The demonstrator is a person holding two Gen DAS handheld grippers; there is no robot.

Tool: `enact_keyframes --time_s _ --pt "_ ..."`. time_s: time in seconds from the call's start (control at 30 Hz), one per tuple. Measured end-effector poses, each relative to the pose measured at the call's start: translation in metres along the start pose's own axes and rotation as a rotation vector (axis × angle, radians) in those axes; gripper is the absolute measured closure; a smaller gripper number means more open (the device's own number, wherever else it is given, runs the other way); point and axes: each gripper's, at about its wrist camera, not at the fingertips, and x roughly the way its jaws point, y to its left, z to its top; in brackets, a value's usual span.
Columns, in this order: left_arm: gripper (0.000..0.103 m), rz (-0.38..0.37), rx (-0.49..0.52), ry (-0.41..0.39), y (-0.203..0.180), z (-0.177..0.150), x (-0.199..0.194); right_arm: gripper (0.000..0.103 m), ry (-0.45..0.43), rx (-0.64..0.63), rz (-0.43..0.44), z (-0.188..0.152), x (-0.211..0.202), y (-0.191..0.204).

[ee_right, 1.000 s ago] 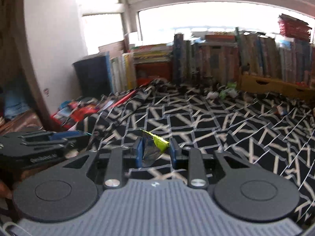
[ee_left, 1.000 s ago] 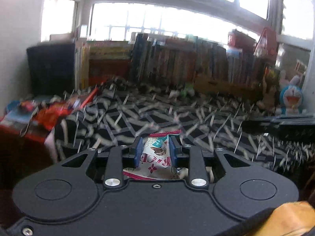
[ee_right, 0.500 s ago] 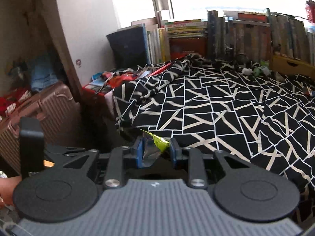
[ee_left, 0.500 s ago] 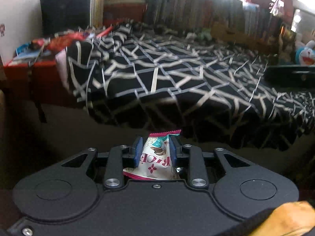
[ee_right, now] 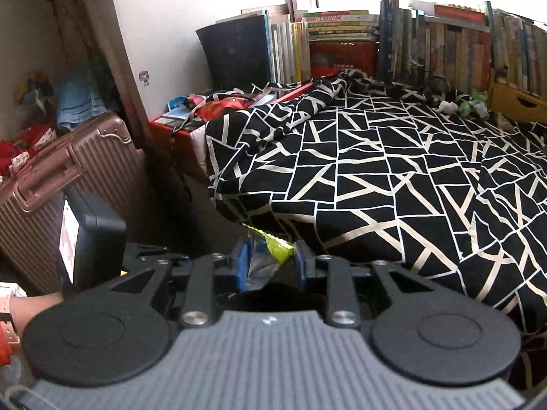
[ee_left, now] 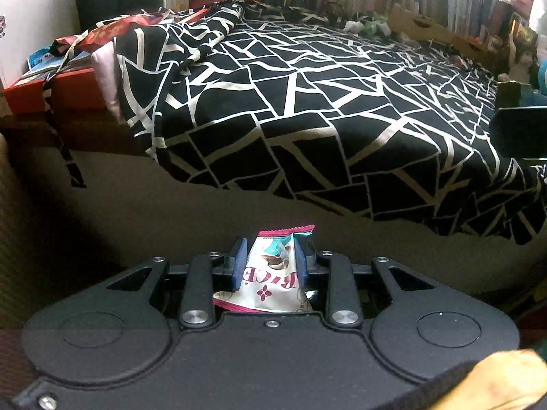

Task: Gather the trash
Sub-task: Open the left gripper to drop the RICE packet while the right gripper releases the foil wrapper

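Change: both views have dropped lower; bed edge (ee_left: 307, 184) now at 12 o'clock.
Left gripper (ee_left: 270, 263): clamped on white-pink snack wrapper (ee_left: 270, 280).
Right gripper (ee_right: 268, 259): clamped on crumpled yellow-green wrapper (ee_right: 278, 244).

The black bedspread with white geometric lines (ee_right: 393, 177) covers the bed and hangs over its near edge. Behind it, a row of upright books (ee_right: 444, 44) lines the window sill. To the left of the bed stands a red box-like stand (ee_right: 171, 133) with papers on top, and further left, nearer the camera, the ribbed rose-brown hard-shell suitcase (ee_right: 61, 184). Small crumpled white and green scraps (ee_right: 461, 106) lie on the bedspread's far side, just before the books.
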Motion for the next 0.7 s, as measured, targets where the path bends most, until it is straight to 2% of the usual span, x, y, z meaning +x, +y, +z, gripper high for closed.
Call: enact_keyframes --time_s 0.1,0.17,0.27,0.37,0.53,0.7 --pt "0.068 0.005 0.004 0.016 0.002 0.000 0.001 0.070 0.014 0.004 0.004 0.001 0.007 -0.001" --pt "0.057 -0.002 0.001 0.029 0.004 0.000 0.001 0.070 0.024 0.005 0.007 0.001 0.012 0.000" --pt "0.051 -0.012 0.005 0.036 0.006 -0.002 0.000 0.070 0.033 -0.002 0.015 0.000 0.017 0.000" --pt "0.049 0.003 0.008 0.044 0.007 -0.005 -0.001 0.070 0.047 -0.007 0.022 0.001 0.025 0.001" --pt "0.047 0.024 -0.052 0.057 0.016 -0.010 -0.003 0.070 0.073 -0.009 0.032 -0.002 0.039 0.003" --pt "0.047 0.049 -0.072 0.062 0.023 -0.015 -0.010 0.070 0.095 -0.028 0.048 -0.002 0.049 0.004"
